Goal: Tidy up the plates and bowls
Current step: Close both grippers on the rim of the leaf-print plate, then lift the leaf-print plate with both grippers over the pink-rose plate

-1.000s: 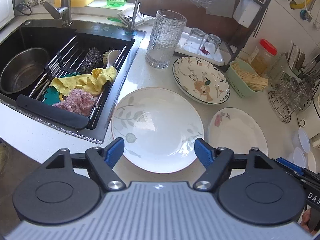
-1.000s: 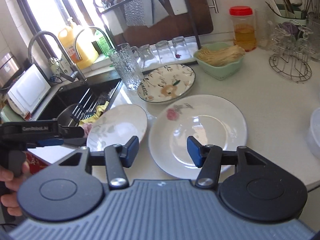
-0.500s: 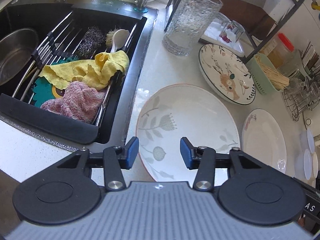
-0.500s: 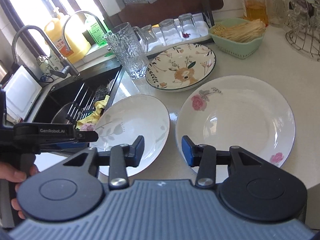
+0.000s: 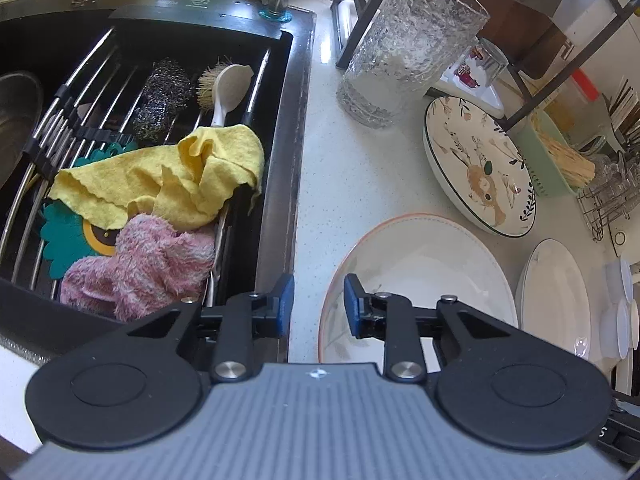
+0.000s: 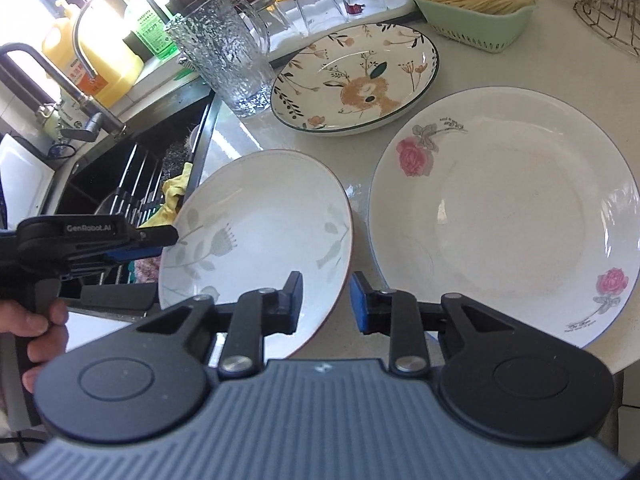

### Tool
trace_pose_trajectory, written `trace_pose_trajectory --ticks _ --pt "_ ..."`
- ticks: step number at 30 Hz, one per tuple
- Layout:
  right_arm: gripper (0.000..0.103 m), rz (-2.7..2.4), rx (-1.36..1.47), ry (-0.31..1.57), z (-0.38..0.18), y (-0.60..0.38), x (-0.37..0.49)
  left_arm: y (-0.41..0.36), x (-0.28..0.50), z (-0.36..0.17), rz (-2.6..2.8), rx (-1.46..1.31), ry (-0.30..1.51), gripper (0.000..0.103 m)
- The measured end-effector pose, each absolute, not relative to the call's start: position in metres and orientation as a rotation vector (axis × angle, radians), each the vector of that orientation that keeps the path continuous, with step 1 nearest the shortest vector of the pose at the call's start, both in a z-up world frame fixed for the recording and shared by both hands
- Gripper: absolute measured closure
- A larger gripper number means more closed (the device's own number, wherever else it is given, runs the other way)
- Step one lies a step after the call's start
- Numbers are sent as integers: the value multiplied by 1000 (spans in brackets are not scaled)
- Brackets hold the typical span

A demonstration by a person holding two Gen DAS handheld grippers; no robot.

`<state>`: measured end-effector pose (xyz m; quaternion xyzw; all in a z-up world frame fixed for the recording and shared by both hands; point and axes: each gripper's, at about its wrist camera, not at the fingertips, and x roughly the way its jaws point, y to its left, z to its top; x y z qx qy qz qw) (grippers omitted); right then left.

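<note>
Three plates sit on the counter [image 6: 500,60], and the leaf plate [image 6: 260,216] serves as the landmark here. It lies just beside the sink [image 5: 280,184], on the sink's right in the left wrist view. The rose plate [image 6: 504,212] lies just to its right, their rims near each other with a thin strip of counter between. The deer plate [image 6: 356,80] is behind the leaf plate, farther from both grippers, and the glass mug [image 6: 224,56] stands behind the leaf plate too, touching or nearly touching the deer plate's left rim.

The left gripper [image 5: 318,306] sits at the leaf plate's left near rim. Its jaws stand narrowly apart, one blue pad over the counter strip by the sink and the other inside the plate's edge, so the rim lies between them; whether the pads touch it I cannot tell. The right gripper [image 6: 325,303] is at the leaf plate's right near rim, jaws also narrowly apart, left pad over the plate and right pad over the gap toward the rose plate. Nothing is clamped there.

Left of the leaf plate, in the sink, a yellow cloth [image 5: 168,172] and a pink cloth [image 5: 144,268] lie on the rack.
</note>
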<state>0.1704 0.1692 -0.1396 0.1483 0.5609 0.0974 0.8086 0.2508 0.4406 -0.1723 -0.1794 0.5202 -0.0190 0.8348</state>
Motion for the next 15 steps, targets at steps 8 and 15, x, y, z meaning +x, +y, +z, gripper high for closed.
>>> trace_pose_trajectory --ticks 8,15 --pt "90 140 309 1223 -154 177 177 433 272 -182 -135 -326 1133 88" --pt "89 134 291 1238 -154 181 185 434 277 -187 -159 -332 1160 88"
